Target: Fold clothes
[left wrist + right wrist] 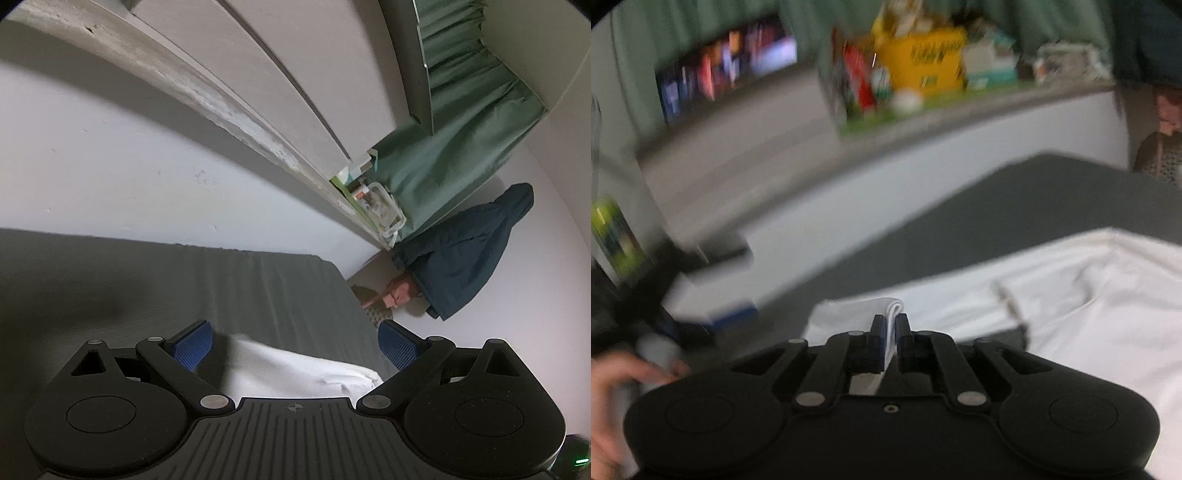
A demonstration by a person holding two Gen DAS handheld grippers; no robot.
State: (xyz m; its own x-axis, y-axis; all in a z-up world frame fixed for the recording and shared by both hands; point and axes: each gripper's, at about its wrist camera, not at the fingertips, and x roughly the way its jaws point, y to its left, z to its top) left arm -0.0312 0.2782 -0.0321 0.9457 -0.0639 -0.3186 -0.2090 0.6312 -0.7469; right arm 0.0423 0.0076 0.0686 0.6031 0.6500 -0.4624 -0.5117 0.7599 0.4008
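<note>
Lying across the dark grey bed surface (1015, 192), the white garment (1089, 295) is rumpled, with soft creases and a seam line running over it, and one layered edge of it is bunched up between the fingers of the right gripper (892, 334), which are closed narrowly on that fold. In the left wrist view only a small patch of the same white garment (295, 373) shows, low between the fingers of the left gripper (295, 345), whose blue pads (192, 349) stand wide apart and hold nothing. That view is sharp and tilted, and farther off it shows a white wall, a green curtain (443, 166) and a dark blue jacket (469, 254) hanging beyond the bed's end. The right wrist view is smeared by motion blur; it alone shows a hand (624, 384) at the lower left edge and, further back, a ledge crowded with items, among them a yellow box (923, 61), though their details cannot be made out.
</note>
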